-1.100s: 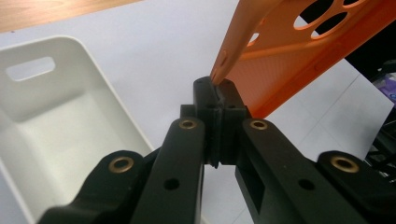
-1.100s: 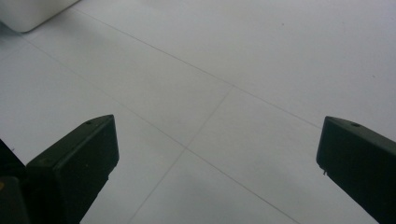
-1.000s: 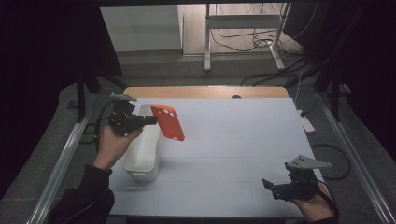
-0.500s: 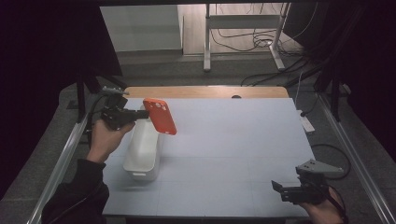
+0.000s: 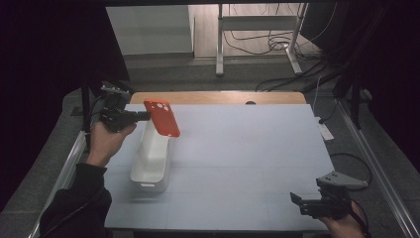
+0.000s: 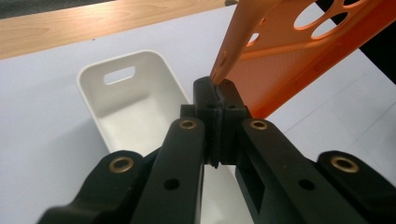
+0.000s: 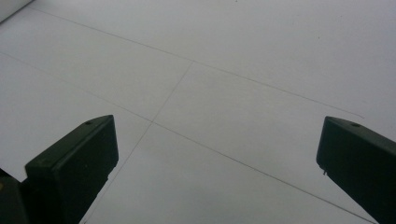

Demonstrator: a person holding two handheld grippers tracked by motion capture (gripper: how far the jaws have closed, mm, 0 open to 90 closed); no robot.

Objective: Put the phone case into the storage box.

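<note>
Two tongs appear in the high view: the left tongs (image 5: pixel 141 116), at ten o'clock, grasp an orange phone case (image 5: pixel 162 118) above the far end of a white bin (image 5: pixel 148 166), whose long axis runs twelve to six.
Left gripper view: the case's edge is pinched; the bin lies directly beneath.
Right gripper view: the right tongs (image 7: pixel 215 158) stand released over the bare surface (image 7: pixel 233 70).

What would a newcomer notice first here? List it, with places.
First, the orange phone case, pinched by its edge in the left tongs and held in the air over the far end of the white tub on the table's left. Then the right tongs, open above bare table at the near right corner.
</note>
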